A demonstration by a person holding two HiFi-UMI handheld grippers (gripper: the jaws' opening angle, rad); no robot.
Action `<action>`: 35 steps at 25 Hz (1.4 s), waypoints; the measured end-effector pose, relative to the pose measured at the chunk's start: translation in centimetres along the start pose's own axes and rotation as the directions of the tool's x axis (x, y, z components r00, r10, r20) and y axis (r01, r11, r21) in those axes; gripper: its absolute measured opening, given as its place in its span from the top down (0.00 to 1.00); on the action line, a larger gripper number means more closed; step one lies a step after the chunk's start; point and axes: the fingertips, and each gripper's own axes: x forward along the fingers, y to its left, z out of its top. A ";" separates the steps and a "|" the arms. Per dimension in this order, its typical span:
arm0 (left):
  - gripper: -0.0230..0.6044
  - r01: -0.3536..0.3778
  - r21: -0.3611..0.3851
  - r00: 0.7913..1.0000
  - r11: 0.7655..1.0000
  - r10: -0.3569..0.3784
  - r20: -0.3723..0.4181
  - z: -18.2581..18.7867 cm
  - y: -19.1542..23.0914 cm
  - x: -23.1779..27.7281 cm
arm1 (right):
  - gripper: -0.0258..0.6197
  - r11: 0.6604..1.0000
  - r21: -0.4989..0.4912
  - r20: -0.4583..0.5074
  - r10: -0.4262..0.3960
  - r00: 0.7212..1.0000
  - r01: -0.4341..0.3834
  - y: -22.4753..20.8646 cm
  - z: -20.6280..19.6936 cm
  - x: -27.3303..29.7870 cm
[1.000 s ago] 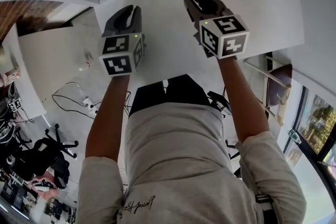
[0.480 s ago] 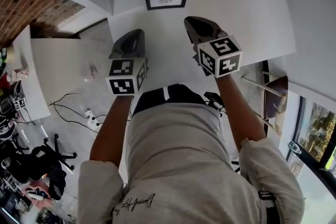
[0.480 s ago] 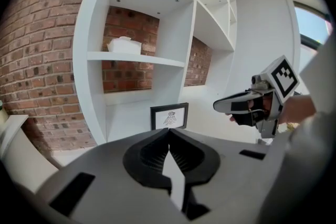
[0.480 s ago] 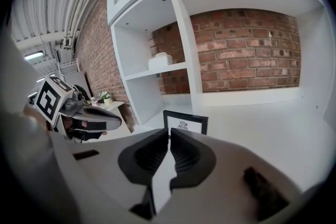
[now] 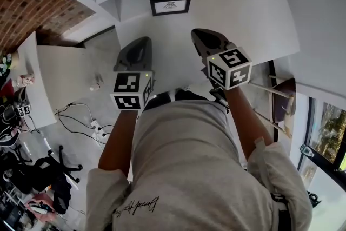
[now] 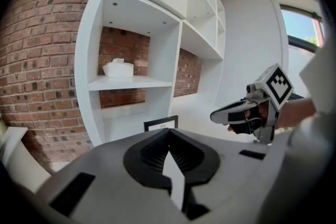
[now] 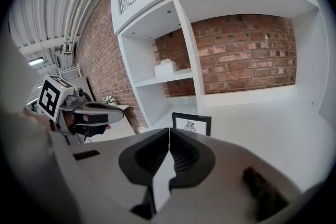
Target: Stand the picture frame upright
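- The picture frame point(image 5: 170, 5) stands upright on the white tabletop point(image 5: 172, 40), its face turned towards the person. It sits at 12 o'clock from both hands, close to the upright panel of the shelf unit point(image 7: 185, 60).
- Judged from this, the task looks done: the frame is on its lower edge and nothing touches it. Whether a back stand props it cannot be seen, so the only step left seems to be confirming that it holds on its own.
- The left tongs point(image 5: 141, 41) are closed tip to tip with nothing between them. They hang well apart from the frame, at about 7 o'clock from it in the head view.
- The right tongs point(image 5: 195, 34) have just closed and meet the same way, empty, at about 5 o'clock from the frame and also well clear of it.
- The bare tabletop lies between the tongs and the frame, and nothing stands in the way.
- A white box point(image 6: 118, 68) rests on the shelf above, at about 11 o'clock from the frame in the left gripper view.
- A brick wall point(image 5: 32, 13) backs the shelves.
- At 8 o'clock in the head view, cables point(image 5: 89, 116) and an office chair point(image 5: 46, 167) are on the floor, far from the work.
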 end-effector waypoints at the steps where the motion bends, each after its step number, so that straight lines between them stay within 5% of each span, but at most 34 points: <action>1: 0.94 0.003 0.004 1.000 1.000 -0.003 0.007 0.3 -0.2 -0.3 | 0.91 1.000 0.002 0.001 0.002 1.000 -0.002 0.1 0.0 -0.3; 35: 0.94 0.022 -0.045 1.000 0.999 -0.022 0.012 0.8 -0.1 -1.1 | 0.92 0.999 0.002 0.030 0.051 0.998 -0.051 2.1 1.9 -0.3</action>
